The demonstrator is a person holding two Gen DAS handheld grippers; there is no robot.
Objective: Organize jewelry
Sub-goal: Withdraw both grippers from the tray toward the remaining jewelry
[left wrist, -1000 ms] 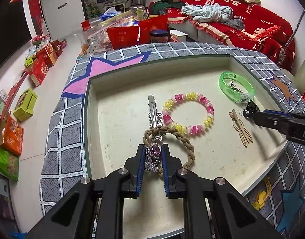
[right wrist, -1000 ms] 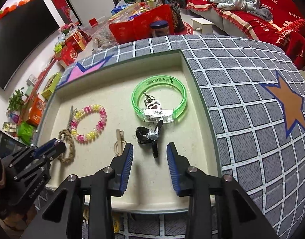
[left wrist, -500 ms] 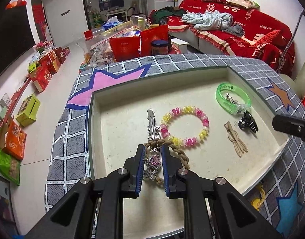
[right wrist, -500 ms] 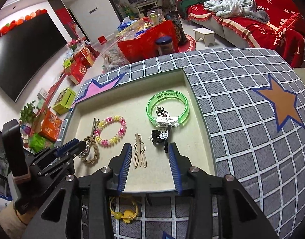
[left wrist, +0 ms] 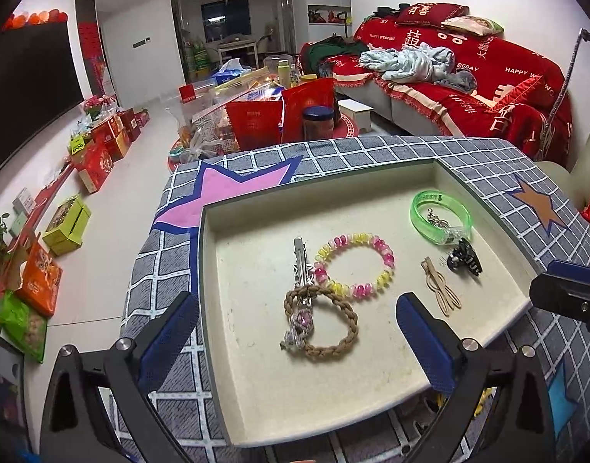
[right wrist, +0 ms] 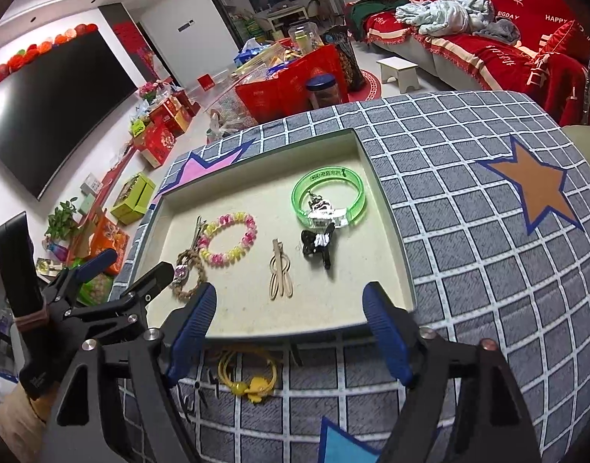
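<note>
A cream tray [left wrist: 256,416] [right wrist: 256,328] holds a pink jewelled clip [left wrist: 300,324] lying on a brown braided band [left wrist: 333,343], a silver clip [left wrist: 300,260], a pink-yellow bead bracelet [left wrist: 354,266] [right wrist: 227,245], a tan hair pin [left wrist: 439,287] [right wrist: 279,274], a black claw clip [left wrist: 464,258] [right wrist: 318,245] and a green bangle [left wrist: 441,216] [right wrist: 327,196]. My left gripper [left wrist: 296,341] is open and empty above the tray's near left part. My right gripper [right wrist: 289,332] is open and empty over the tray's front rim.
A yellow hair tie [right wrist: 248,376] lies on the grey checked cloth [right wrist: 468,231] in front of the tray. Red bags and a jar [left wrist: 318,121] stand beyond the table. A red sofa [left wrist: 468,77] is at the back right.
My left gripper opened, let go of the pink jewelled clip and pulled back. My right gripper opened wider and drew back from the tray.
</note>
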